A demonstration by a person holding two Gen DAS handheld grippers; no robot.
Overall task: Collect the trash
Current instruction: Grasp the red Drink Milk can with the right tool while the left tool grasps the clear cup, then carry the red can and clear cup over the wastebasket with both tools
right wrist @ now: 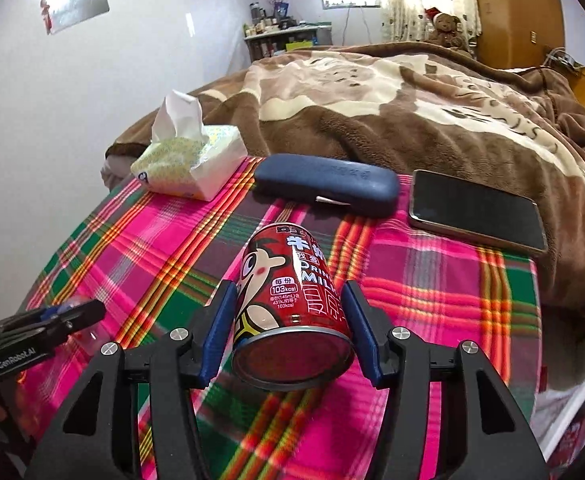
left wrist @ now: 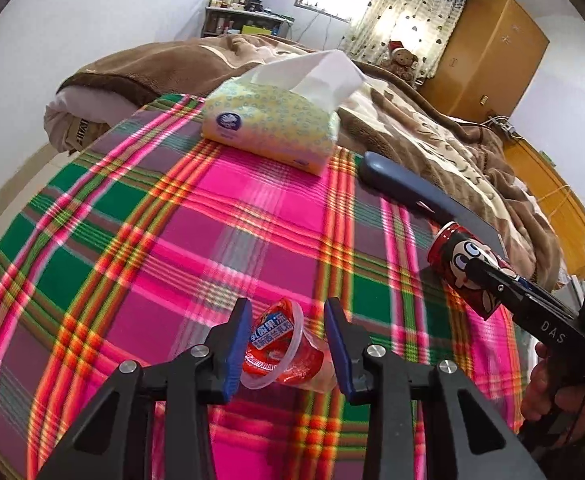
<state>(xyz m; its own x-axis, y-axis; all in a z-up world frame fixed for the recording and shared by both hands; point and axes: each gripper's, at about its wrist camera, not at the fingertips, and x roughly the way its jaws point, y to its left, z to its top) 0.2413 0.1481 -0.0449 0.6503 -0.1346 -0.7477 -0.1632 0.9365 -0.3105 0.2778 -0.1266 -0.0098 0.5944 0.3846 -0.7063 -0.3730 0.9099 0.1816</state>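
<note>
A red jelly cup (left wrist: 280, 348) with a clear rim lies on its side between the blue pads of my left gripper (left wrist: 288, 344). The left pad touches it and the right pad stands a little off, so the jaws are open around it. My right gripper (right wrist: 292, 332) is shut on a red milk can (right wrist: 292, 312) with a cartoon face, held above the plaid cloth. In the left wrist view the same can (left wrist: 464, 264) and right gripper (left wrist: 508, 280) show at the right edge. The left gripper (right wrist: 68, 316) shows at the left of the right wrist view.
A yellow tissue pack (left wrist: 272, 124) lies at the far edge of the plaid cloth (left wrist: 132, 240). A blue glasses case (right wrist: 326, 184) and a dark phone (right wrist: 478, 210) lie beyond the can. A brown blanket (right wrist: 412, 112) covers the bed behind.
</note>
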